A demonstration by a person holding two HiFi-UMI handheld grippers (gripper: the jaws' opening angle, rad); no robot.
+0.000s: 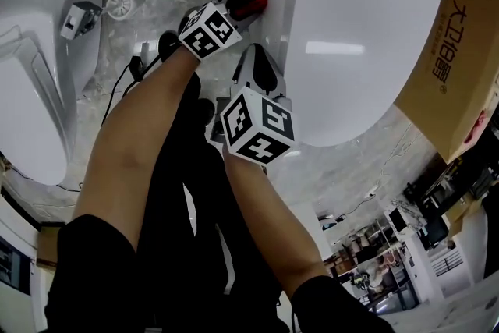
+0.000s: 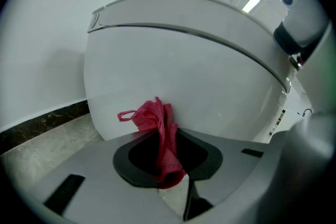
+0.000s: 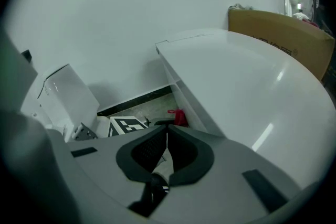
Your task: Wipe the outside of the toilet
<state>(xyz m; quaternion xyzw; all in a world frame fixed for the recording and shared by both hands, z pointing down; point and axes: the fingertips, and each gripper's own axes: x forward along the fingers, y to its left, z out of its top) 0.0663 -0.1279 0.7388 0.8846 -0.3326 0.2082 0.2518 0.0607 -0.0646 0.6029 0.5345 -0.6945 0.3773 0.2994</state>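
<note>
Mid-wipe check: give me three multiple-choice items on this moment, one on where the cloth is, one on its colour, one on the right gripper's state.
1. Where is the cloth?
A. Lying on the floor
B. In the left gripper, at the outer side of the toilet
C. On top of the toilet lid

2. What colour is the cloth?
A. Blue
B. White
C. Red

3. How does the right gripper stand?
A. Shut, with nothing between its jaws
B. Wide open
C. Shut on the cloth

Answers: 1 B, the left gripper view shows its jaws clamping the cloth at the bowl's side. 2 C, it is red in every view. 3 A, the right gripper view shows its jaws together and empty.
</note>
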